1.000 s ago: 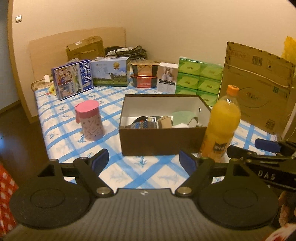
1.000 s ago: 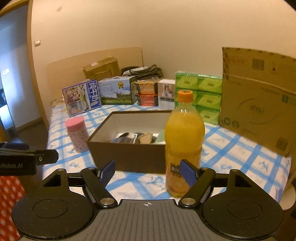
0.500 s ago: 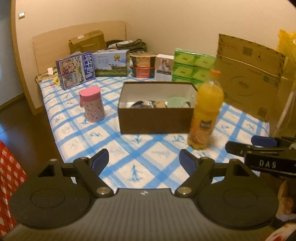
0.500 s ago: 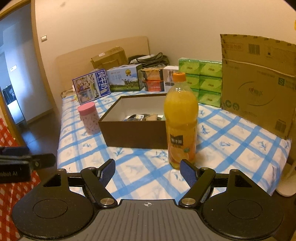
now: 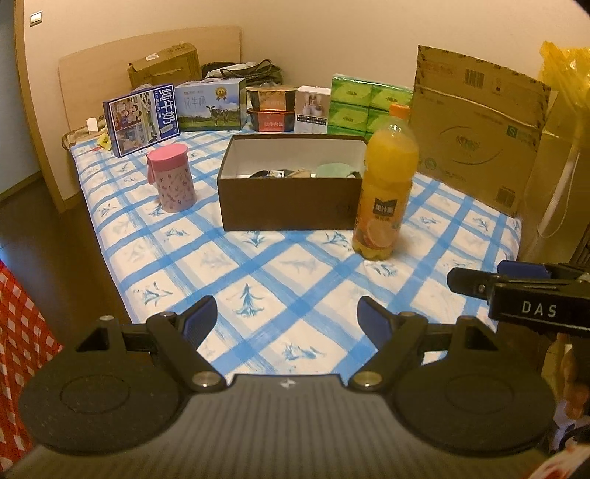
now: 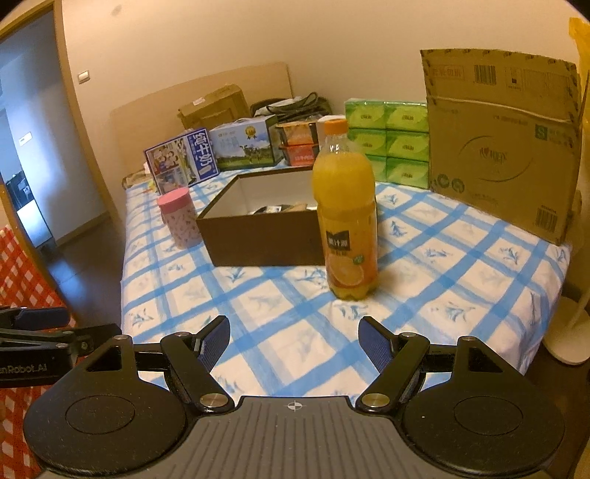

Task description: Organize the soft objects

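I see one brown box (image 5: 287,200) holding soft items mid-table, one juice bottle (image 5: 385,184), one pink cup (image 5: 171,178); my left gripper (image 5: 285,320) and right gripper (image 6: 294,341) both gape empty.

A plain cream wall (image 5: 295,33) is seen across the top, a light switch (image 5: 35,17) at upper left, dark wooden floor (image 5: 40,228) at left, and a wooden headboard (image 5: 110,62) against the wall.

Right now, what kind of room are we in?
Probably a bedroom at home used for storage: a bed with a blue-checked sheet and wooden headboard, with cardboard boxes and green tissue packs piled along the wall.
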Motion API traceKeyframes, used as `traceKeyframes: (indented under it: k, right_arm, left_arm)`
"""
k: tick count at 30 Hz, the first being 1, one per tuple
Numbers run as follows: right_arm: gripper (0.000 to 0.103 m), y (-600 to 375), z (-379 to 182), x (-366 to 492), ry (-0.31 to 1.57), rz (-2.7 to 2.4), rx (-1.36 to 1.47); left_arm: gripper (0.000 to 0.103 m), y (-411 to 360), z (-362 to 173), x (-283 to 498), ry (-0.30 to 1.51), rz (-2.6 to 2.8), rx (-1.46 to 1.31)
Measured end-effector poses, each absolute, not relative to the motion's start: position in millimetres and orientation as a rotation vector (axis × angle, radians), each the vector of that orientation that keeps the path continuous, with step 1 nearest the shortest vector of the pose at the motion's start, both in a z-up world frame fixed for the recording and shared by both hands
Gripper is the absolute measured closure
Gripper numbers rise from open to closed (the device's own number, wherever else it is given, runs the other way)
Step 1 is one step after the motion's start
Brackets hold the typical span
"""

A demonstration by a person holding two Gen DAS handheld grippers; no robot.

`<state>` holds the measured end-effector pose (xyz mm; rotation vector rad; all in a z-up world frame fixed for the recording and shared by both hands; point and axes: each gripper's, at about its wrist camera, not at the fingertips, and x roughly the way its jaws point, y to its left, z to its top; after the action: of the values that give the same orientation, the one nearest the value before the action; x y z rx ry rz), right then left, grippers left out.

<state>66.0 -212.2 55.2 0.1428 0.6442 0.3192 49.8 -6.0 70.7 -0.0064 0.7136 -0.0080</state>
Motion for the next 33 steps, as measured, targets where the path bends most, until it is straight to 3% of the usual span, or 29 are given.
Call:
traceKeyframes:
  k: [33]
  right_arm:
    - [0.027, -226.6, 10.2, 13.9, 0.727, 0.344, 0.144]
  left_arm:
    - [0.021, -28.0, 24.3, 16.3, 0.796, -0.056, -0.018]
